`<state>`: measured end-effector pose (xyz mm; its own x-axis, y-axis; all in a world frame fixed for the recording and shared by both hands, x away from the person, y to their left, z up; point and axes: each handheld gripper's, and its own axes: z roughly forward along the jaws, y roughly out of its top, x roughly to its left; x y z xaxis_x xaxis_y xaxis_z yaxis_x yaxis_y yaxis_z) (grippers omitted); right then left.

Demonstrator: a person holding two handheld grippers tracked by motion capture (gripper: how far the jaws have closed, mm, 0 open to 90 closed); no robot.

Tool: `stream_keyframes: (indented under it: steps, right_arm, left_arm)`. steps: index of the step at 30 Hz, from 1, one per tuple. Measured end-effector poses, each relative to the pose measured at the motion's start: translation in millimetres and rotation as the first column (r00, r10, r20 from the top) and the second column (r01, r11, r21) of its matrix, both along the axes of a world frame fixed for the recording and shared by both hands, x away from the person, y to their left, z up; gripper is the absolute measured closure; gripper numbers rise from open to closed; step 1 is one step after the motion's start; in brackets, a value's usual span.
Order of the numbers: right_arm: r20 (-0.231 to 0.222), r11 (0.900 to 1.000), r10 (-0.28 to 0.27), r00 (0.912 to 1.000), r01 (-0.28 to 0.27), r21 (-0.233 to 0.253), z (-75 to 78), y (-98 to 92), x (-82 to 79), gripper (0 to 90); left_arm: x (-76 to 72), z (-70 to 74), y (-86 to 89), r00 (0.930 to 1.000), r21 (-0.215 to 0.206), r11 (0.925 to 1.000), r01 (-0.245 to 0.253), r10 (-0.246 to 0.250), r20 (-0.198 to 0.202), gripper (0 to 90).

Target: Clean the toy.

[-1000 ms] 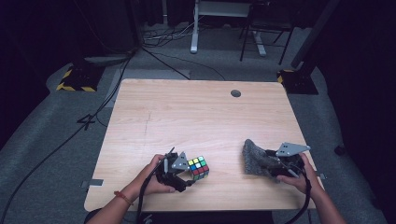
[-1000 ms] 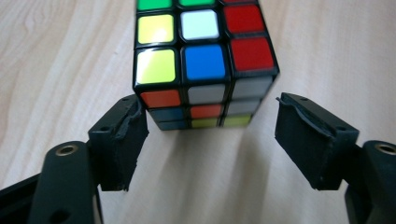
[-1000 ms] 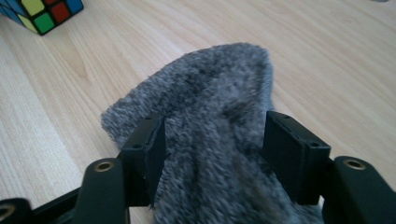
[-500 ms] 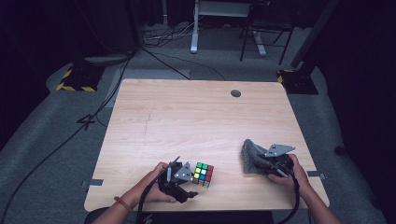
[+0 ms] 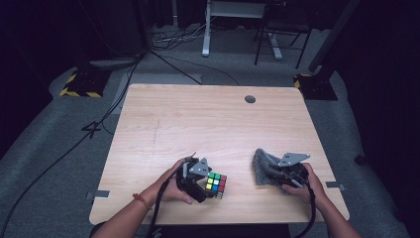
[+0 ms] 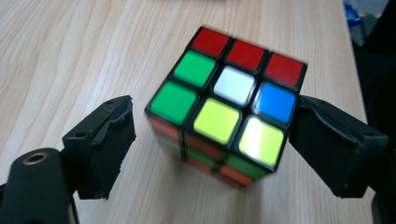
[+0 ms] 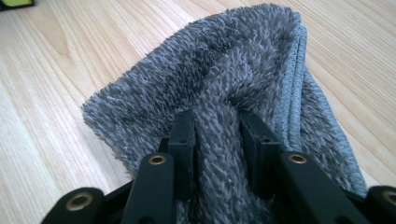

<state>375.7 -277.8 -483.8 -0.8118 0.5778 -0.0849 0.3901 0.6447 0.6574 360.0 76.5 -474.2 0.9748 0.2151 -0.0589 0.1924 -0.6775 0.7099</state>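
A scrambled Rubik's cube [image 5: 216, 184] sits on the wooden table [image 5: 208, 124] near its front edge. My left gripper [image 5: 208, 189] is open around it. In the left gripper view the cube [image 6: 233, 88] sits between the two jaws of the left gripper [image 6: 212, 122]. The right jaw is at the cube's corner and a small gap shows on the left side. Further right, a fluffy grey cloth [image 5: 260, 167] is bunched up on the table. My right gripper [image 5: 271, 173] is shut on it. In the right gripper view a fold of cloth [image 7: 243, 56] is pinched in the right gripper [image 7: 217, 122].
A round cable hole [image 5: 250, 99] lies near the table's far edge. Beyond the table, cables [image 5: 173, 59], a white desk leg [image 5: 205, 29] and yellow-black striped blocks [image 5: 79, 87] are on the grey floor. Both forearms come in over the front edge.
The left gripper and the cube have shifted a little right and toward the front edge. The right gripper has drawn the cloth slightly left.
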Motion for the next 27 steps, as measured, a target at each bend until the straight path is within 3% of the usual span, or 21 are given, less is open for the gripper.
stream_keyframes:
  steps: [7,9,15,19,22,24,27]
  right_arm:
    - [0.005,1.000,0.021,0.9998,-0.021,0.015,-1.0,4.8,0.5,71.7]
    - [0.009,1.000,0.026,0.9996,-0.026,0.016,-1.2,5.4,-0.2,72.5]
    - [0.017,0.999,0.035,0.9993,-0.035,0.022,-1.6,5.5,-0.9,73.3]
    - [0.016,0.999,0.041,0.9990,-0.041,0.033,-0.8,4.5,-1.1,74.6]
    - [0.022,0.997,0.052,0.9984,-0.053,0.047,0.7,3.8,-1.7,75.7]
    - [0.029,0.998,0.054,0.9981,-0.055,0.044,1.6,4.1,-1.8,75.9]
    - [0.040,0.997,0.049,0.9980,-0.052,0.063,4.2,3.0,-2.0,76.3]
  left_arm:
    - [-0.2,-10.9,-14.4,0.9990,0.042,0.9982,0.043,-0.042,-0.011,16.0]
    - [-0.5,-13.3,-16.1,0.9990,0.062,0.9971,0.044,-0.044,0.009,18.2]
    - [0.1,-19.9,-16.1,0.9993,0.055,0.9978,0.036,-0.035,-0.012,28.0]
    - [-0.7,-17.9,-15.8,0.9994,0.063,0.9974,0.034,-0.034,0.006,32.6]
    - [-1.2,-15.1,-12.4,0.9998,0.055,0.9984,0.012,-0.013,0.013,33.2]
    - [-0.7,-11.0,-9.9,0.9990,0.055,0.9985,-0.004,0.002,0.044,33.2]
    - [0.8,-4.7,-5.6,0.9979,0.054,0.9981,-0.030,0.027,0.059,33.3]
